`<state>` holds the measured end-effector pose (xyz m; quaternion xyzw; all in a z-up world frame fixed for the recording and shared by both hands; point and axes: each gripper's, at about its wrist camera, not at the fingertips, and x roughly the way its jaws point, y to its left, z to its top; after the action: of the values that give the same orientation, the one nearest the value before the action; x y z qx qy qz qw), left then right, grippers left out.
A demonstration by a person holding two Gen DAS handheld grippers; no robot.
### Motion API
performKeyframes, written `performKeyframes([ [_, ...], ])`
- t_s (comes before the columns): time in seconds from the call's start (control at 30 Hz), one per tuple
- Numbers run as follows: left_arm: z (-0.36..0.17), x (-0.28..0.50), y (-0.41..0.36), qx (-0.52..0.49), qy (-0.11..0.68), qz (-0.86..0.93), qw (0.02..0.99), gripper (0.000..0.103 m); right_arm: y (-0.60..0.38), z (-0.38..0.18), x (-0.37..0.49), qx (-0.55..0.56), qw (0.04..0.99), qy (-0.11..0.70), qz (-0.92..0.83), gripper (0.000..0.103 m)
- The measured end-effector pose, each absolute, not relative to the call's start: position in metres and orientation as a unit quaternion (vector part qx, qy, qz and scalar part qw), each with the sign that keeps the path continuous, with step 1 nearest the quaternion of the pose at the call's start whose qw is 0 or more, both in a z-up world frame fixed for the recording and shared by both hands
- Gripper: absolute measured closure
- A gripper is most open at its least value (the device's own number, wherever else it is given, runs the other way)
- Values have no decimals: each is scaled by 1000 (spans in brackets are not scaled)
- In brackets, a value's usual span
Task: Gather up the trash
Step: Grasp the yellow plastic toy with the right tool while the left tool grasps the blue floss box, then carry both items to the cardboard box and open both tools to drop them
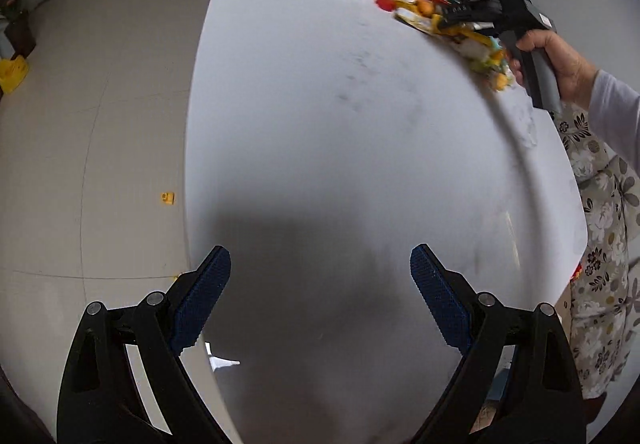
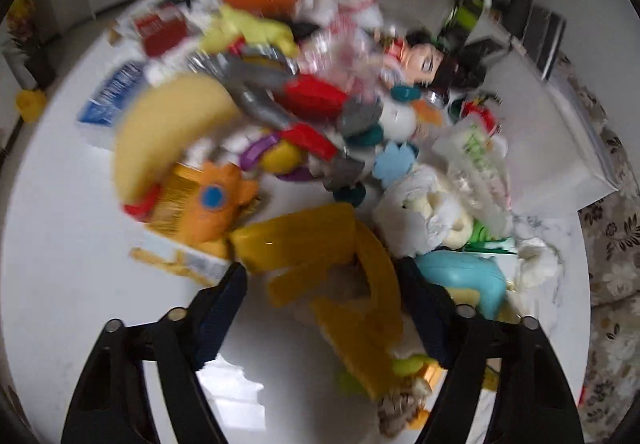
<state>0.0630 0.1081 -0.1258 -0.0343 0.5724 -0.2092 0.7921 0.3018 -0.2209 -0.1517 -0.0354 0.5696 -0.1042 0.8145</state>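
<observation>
Overhead, the left gripper (image 1: pixel 320 300) gapes empty; the right gripper (image 2: pixel 320 308) (blurred) straddles yellow packaging (image 2: pixel 320 244), grip unclear.

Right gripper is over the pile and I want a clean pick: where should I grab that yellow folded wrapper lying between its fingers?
Take the yellow wrapper across its long raised strip, coming straight down from above. The right gripper stands open astride it, so closing there should pinch the fold edge-on. Avoid the lower end, which overlaps crumbs and other scraps. The view is blurred, so treat this as likely.

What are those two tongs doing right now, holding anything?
Left tongs: open, nothing between them.
Right tongs: open around yellow packaging; grip not evident.
</observation>
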Motion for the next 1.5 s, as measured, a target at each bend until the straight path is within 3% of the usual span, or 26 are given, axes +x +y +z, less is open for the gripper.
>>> performKeyframes([
  [0.13,-126,91,115,-41,570,-222,790,14,-226,-156,300,-30,810,577,-101,44],
  [0.3,-119,130,104,-34,550,-235,801,14,-207,-107,250,-17,855,514,-63,44],
  [0.5,-114,238,45,-17,505,-223,834,14,-188,-61,161,58,883,464,-33,44],
  [0.67,-113,352,-7,-42,502,-192,842,14,-181,-54,96,134,881,452,-46,44],
  [0.9,-134,420,-74,49,531,-194,823,14,-184,-61,53,193,870,447,-74,44],
  [1.0,-144,429,-76,52,543,-173,820,15,-186,-61,43,204,869,444,-80,44],
  [1.07,-145,431,-79,72,541,-168,821,21,-187,-61,38,208,868,443,-83,44],
  [1.13,-143,429,-79,83,539,-168,821,40,-190,-63,33,218,866,442,-85,44],
  [1.33,-135,405,-39,28,548,-192,814,40,-193,-62,25,238,867,431,-77,44],
  [1.5,-96,327,-3,17,512,-237,826,40,-190,-62,24,227,870,435,-47,44],
])
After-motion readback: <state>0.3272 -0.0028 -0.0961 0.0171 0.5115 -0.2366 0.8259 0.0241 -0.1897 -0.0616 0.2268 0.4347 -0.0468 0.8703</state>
